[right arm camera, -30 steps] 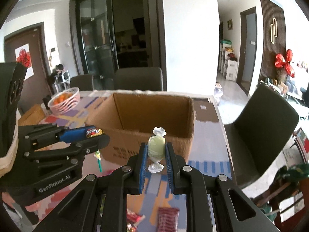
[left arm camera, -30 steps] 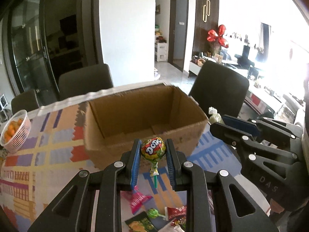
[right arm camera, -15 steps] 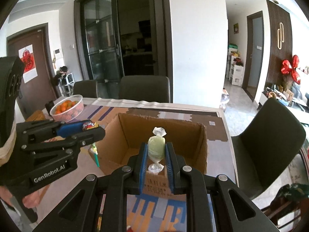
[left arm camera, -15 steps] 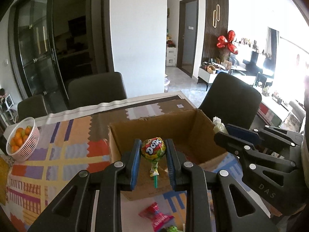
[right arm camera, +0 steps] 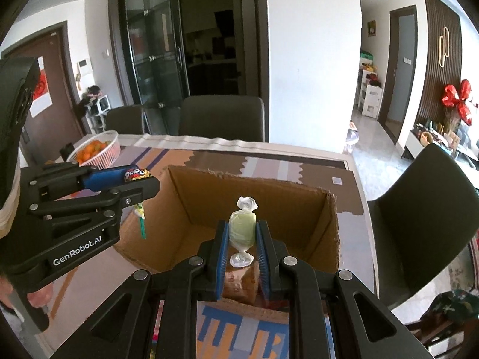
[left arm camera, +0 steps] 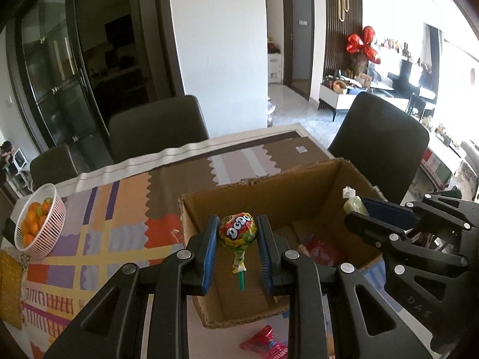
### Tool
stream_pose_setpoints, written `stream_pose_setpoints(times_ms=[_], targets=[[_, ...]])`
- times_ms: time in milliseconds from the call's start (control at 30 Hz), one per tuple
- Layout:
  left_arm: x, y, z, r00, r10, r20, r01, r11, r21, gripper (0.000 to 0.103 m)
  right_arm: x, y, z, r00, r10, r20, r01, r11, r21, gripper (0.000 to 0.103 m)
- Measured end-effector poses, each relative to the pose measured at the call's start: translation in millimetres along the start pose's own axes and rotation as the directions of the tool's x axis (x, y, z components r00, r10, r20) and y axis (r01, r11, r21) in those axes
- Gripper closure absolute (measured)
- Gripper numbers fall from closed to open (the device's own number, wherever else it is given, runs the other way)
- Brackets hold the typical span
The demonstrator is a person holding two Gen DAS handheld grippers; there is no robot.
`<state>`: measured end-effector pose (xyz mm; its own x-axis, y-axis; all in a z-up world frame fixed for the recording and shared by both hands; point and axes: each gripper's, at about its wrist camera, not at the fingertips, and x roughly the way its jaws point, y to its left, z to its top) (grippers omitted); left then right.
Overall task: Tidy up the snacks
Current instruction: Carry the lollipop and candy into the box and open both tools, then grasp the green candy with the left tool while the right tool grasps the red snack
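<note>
Broadly, we had a table under a bright patchwork cloth, smooth and printed in blocks, and on it an open cardboard box, stiff, matte, ragged along its torn rim. A red packet already lay inside it, and a white plastic basket of oranges stood well apart at the far edge.

We held our left gripper clamped on a lollipop, over the box's near left corner, and our right gripper pinched shut on a pale green twist-wrapped candy above the box's near wall.

We judged both sweets very light. The lollipop's hard round head in glossy crinkled foil could slip, so a grip across its widest part suited it, with the thin stick hanging free. The candy seemed firmer at its middle, its twisted film ends too limp to hold.
</note>
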<state>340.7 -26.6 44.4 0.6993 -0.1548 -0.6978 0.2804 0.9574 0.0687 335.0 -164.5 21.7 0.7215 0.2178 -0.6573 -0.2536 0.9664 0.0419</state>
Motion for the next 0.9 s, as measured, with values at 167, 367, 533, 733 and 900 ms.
stream_pose_setpoints(times_ms=[167,367,533,733,900], targets=[[-2,-1,-4,0.999,0.049,0.017,-0.049,0.999,-0.002,0.044,8,-7,-4,1.000,-0.012,-0.014,0.012,1.000,0.016,0.075],[-23,-3,-15,0.996,0.087,0.036,-0.087,0.996,-0.008,0.039,-3,-9,-10,0.999,-0.034,-0.002,0.034,0.999,0.019,0.063],[-48,-6,-28,0.994,0.087,0.071,-0.085,0.996,-0.024,0.034,-26,-3,-17,0.999,-0.026,0.045,0.026,1.000,-0.002,0.056],[-76,-15,-46,0.992,0.086,0.094,-0.085,0.996,-0.016,0.034,-58,4,-29,0.995,-0.004,0.101,0.006,1.000,-0.015,0.052],[-93,-23,-63,0.992,0.067,0.104,-0.066,0.998,-0.007,0.033,-78,10,-44,0.993,0.013,0.116,-0.010,1.000,-0.029,0.052]])
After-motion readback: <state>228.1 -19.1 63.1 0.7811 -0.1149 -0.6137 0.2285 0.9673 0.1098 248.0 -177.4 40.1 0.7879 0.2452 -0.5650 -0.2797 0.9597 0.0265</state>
